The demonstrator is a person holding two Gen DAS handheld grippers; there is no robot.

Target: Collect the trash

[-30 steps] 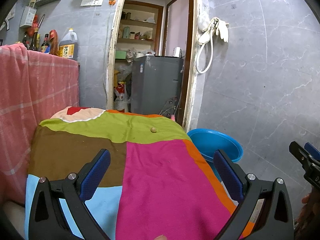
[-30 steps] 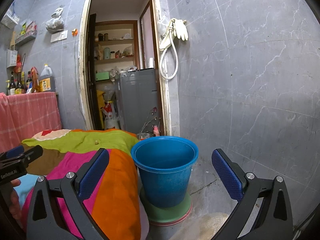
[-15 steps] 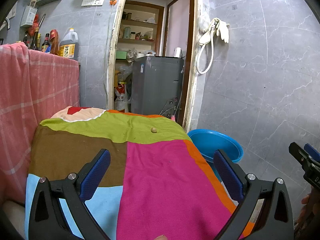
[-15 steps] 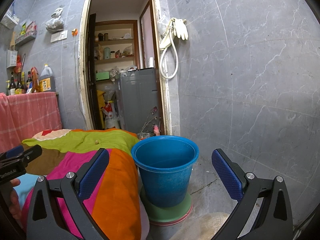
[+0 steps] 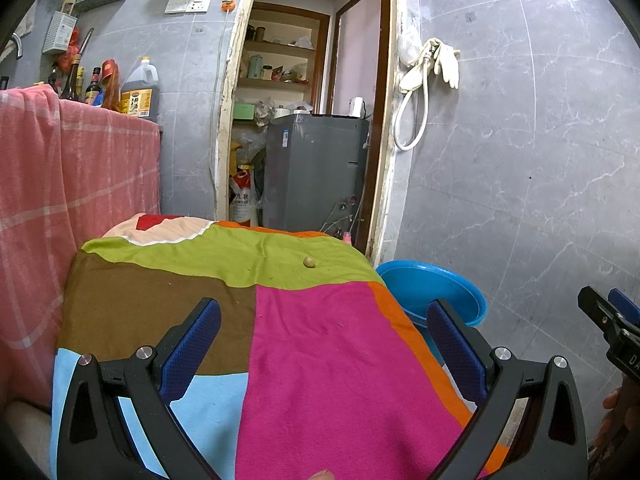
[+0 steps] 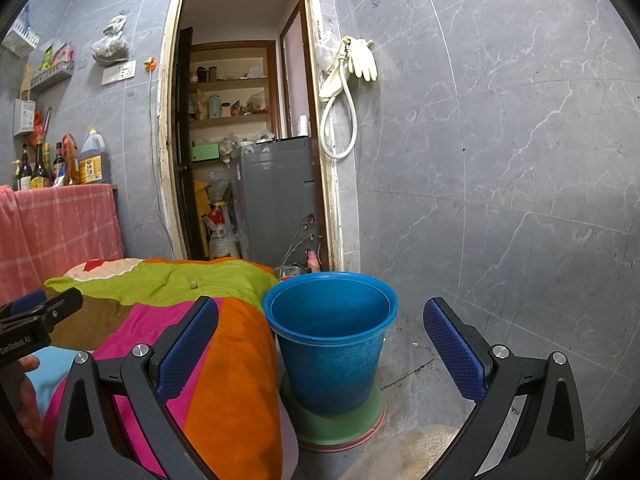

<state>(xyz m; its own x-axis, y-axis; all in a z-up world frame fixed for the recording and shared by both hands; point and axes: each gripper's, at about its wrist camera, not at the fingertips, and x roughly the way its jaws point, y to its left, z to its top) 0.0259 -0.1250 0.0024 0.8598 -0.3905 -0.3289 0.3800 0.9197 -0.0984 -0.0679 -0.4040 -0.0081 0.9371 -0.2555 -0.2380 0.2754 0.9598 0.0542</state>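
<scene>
Both pairs of blue-padded fingers stand wide apart and hold nothing. On the left gripper (image 5: 324,332) the fingers (image 5: 192,344) hover above the magenta and brown patches of a patchwork cloth (image 5: 320,360) that covers the surface. On the right gripper (image 6: 320,340) the fingers (image 6: 188,344) frame a blue bucket (image 6: 332,352).

That bucket is the one container near the surface. It stands upright on a green and pink base (image 6: 336,428) on the floor, just beside the cloth's orange edge. Its inside looks bare as far as the right wrist view reaches, though the bottom is dim.

One small tan scrap (image 5: 309,262) lies on the lime-green patch at the far end of the cloth, well apart from both grippers and not touched by either. The right wrist view shows it as a tiny lump (image 6: 193,284).

Each gripper is held low and roughly level, aimed toward the doorway. The left one points along the cloth and the right one toward the bucket. Part of a hand (image 6: 24,396) shows under the left gripper in the right wrist view, and fingertips of the other hand (image 5: 620,408) show at the edge of the left wrist view.

Past the doorway stands a grey washing machine (image 5: 316,172). A pale rubber glove (image 5: 440,60) and a looped hose hang on the tiled wall.
</scene>
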